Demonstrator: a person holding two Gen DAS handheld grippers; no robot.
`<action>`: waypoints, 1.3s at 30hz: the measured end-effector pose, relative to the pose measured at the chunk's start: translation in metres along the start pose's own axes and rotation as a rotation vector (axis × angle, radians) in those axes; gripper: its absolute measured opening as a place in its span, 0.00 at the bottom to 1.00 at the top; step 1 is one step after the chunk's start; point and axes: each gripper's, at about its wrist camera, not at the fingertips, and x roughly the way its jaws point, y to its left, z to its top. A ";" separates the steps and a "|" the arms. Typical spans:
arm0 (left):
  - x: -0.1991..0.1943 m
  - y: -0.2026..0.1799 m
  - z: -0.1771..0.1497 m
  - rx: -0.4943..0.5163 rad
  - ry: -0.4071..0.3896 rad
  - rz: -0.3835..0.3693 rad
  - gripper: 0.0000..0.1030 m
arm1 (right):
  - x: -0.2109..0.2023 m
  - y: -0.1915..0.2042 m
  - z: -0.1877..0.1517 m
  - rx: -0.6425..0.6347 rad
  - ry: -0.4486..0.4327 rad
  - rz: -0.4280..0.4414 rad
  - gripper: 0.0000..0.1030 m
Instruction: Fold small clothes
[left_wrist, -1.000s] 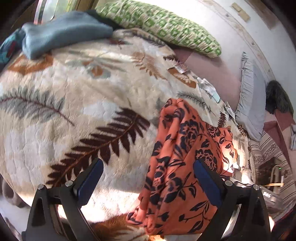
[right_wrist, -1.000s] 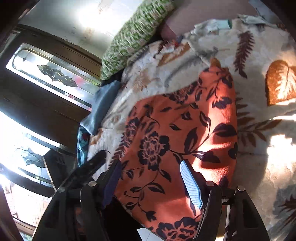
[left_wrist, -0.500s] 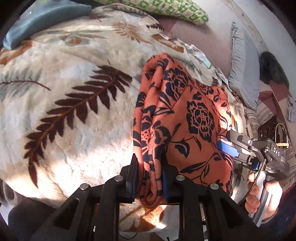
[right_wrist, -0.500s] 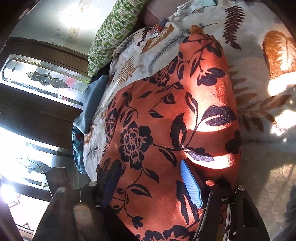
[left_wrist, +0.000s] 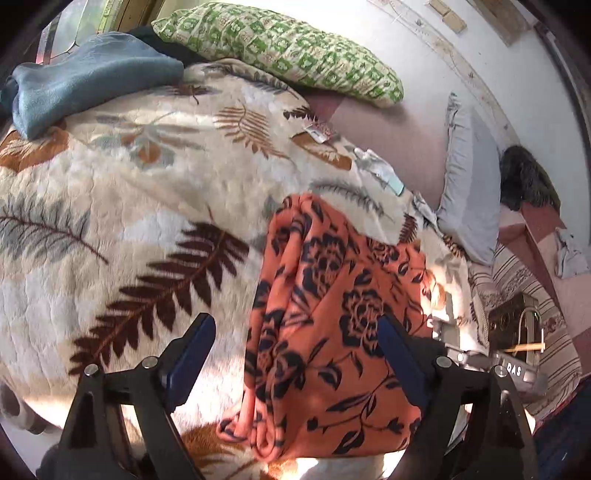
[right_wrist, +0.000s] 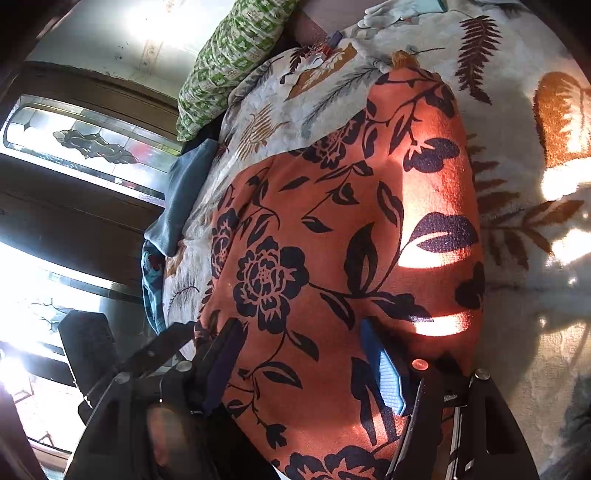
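Observation:
An orange garment with dark floral print (left_wrist: 328, 325) lies folded lengthwise on a cream leaf-patterned blanket (left_wrist: 122, 206). My left gripper (left_wrist: 295, 354) is open, its blue pads spread wide above the garment's near end; the right pad is over the cloth, the left pad over the blanket. In the right wrist view the same garment (right_wrist: 332, 236) fills the middle. My right gripper (right_wrist: 303, 362) is open with both fingers low over the garment's near part, holding nothing. The right gripper's body shows at the garment's right edge in the left wrist view (left_wrist: 480, 358).
A green patterned pillow (left_wrist: 280, 48) and a blue folded cloth (left_wrist: 85, 81) lie at the far side of the bed. A grey pillow (left_wrist: 469, 192) sits far right. A dark door with glass panels (right_wrist: 74, 147) stands on the left.
My left gripper was shut on the garment's near edge half a second ago; it has let go, opened wide and drawn back. The right gripper stays open, slightly closer over the cloth.

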 end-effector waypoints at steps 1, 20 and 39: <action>0.010 -0.002 0.011 0.007 0.011 -0.012 0.87 | -0.004 0.003 0.001 -0.003 -0.002 0.003 0.68; 0.114 -0.020 0.046 0.189 0.139 0.041 0.22 | 0.008 -0.008 0.028 -0.037 -0.018 0.038 0.69; 0.078 -0.024 -0.012 0.224 0.159 0.234 0.67 | -0.024 -0.005 -0.013 0.036 -0.042 0.121 0.75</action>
